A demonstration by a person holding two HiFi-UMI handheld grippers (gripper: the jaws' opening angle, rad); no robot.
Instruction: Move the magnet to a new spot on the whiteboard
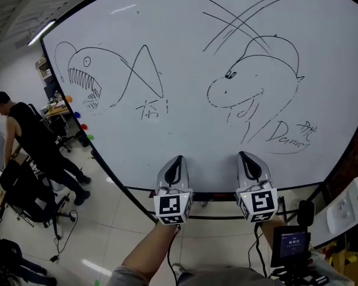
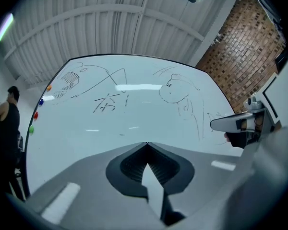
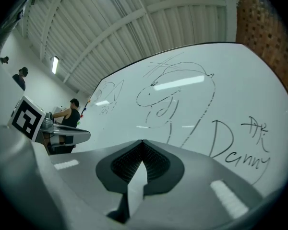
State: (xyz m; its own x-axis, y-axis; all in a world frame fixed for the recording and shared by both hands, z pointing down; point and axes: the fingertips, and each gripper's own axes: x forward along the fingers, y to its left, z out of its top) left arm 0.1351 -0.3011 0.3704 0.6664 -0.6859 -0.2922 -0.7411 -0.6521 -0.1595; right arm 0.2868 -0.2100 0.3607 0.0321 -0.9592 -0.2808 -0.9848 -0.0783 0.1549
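While both grippers sit side by side below the drawings on the whiteboard (image 1: 185, 130), neither one carries anything. The left gripper (image 1: 178, 158) and the right gripper (image 1: 244, 154) each have their jaws closed tip to tip with nothing between them.

Only the two gripper views settle that. The left gripper view looks straight along the left gripper (image 2: 147, 143) and the right gripper view along the right gripper (image 3: 143, 140), whereas the head view sees both from behind, past their marker cubes.

The magnets (image 1: 79, 119), four small coloured dots (orange, blue, red and green), run in a line down the whiteboard's left edge, well apart from both grippers. The left gripper view shows the magnets (image 2: 36, 113) there too. In the right gripper view they shrink to specks that are hard to tell apart. No view shows which of the four is the one to move.

The head view alone takes in the toothy fish sketch (image 1: 86, 82) whole, a bystander (image 1: 33, 139) bent over beside a black chair (image 1: 24, 198), and a small lit screen (image 1: 291, 242) at the lower right. The left gripper view alone shows the brick wall (image 2: 240, 47) beside the board. Each gripper view catches the other gripper at its margin, partly cut off. The board's lower edge is hidden behind the gripper bodies in both.
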